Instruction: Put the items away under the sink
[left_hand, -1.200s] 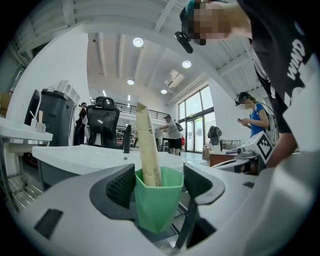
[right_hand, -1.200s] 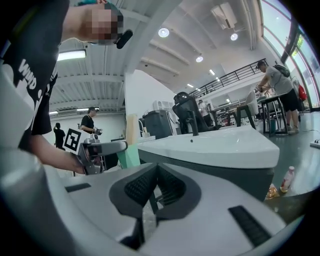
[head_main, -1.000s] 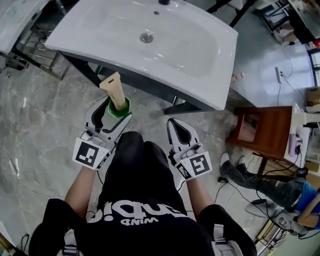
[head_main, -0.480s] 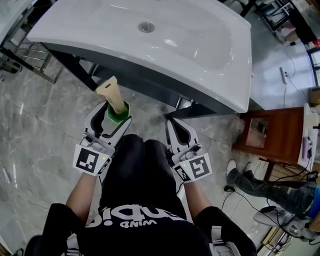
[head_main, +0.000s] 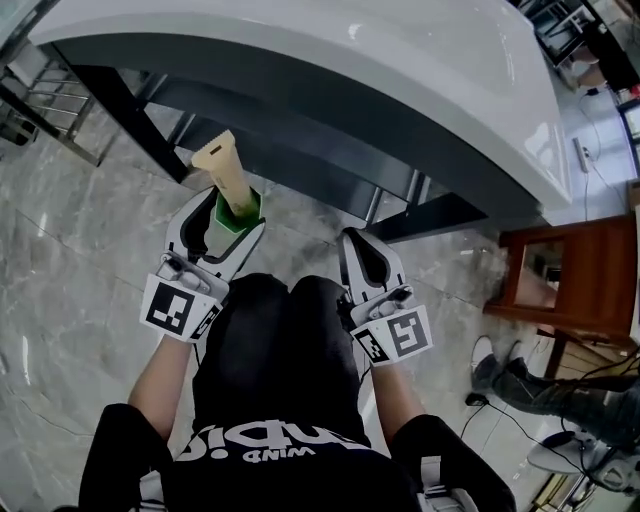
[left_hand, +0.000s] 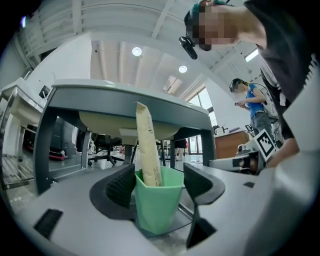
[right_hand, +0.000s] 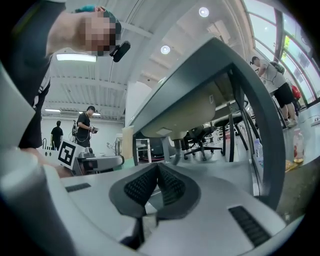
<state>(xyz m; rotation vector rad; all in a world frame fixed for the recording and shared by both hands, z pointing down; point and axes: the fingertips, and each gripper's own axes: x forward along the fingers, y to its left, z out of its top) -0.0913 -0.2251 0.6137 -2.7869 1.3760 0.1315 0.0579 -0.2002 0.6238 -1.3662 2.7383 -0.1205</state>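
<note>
Glossy marble floor (head_main: 70, 250) spreads open beneath the white sink (head_main: 300, 60), whose curved rim overhangs its dark frame (head_main: 120, 110). My left gripper (left_hand: 160, 172) clamps a smooth green cup (left_hand: 157, 205) holding a flat beige tube (left_hand: 147, 145), short of that frame. My right gripper (right_hand: 157, 170) is closed, ribbed pads together, empty.

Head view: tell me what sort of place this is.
Probably a workshop or test hall, not a home bathroom: the white sink stands on a bare dark frame, with office chairs beyond.
</note>
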